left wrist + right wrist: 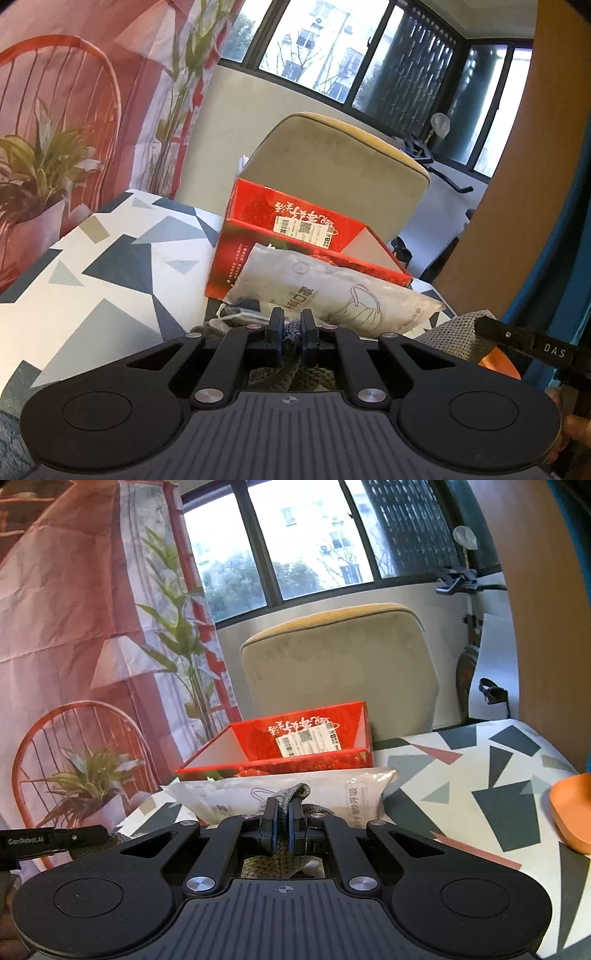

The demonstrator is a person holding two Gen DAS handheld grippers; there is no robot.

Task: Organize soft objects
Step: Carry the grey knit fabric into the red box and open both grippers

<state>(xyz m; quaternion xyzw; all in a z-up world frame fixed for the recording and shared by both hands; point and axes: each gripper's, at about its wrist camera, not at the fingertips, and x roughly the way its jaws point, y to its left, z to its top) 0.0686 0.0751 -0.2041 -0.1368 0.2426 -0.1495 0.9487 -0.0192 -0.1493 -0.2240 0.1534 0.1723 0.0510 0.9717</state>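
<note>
My left gripper (291, 325) is shut on a grey-green knitted cloth (293, 341), which bunches between and below its fingers. My right gripper (282, 812) is shut on the same kind of knitted cloth (291, 794), a fold rising above its fingertips. More of the cloth (452, 334) shows at the right of the left wrist view, beside the right gripper's body. A white plastic packet of face masks (332, 291) lies just beyond both grippers; it also shows in the right wrist view (365, 794). Behind it stands an open red cardboard box (295, 229), also seen in the right wrist view (295, 738).
The table wears a white cloth with grey and blue triangles (92, 258). An orange dish (572, 812) sits at the right edge. A beige padded chair back (340, 672) stands behind the box. A printed curtain (74, 627) hangs at the left.
</note>
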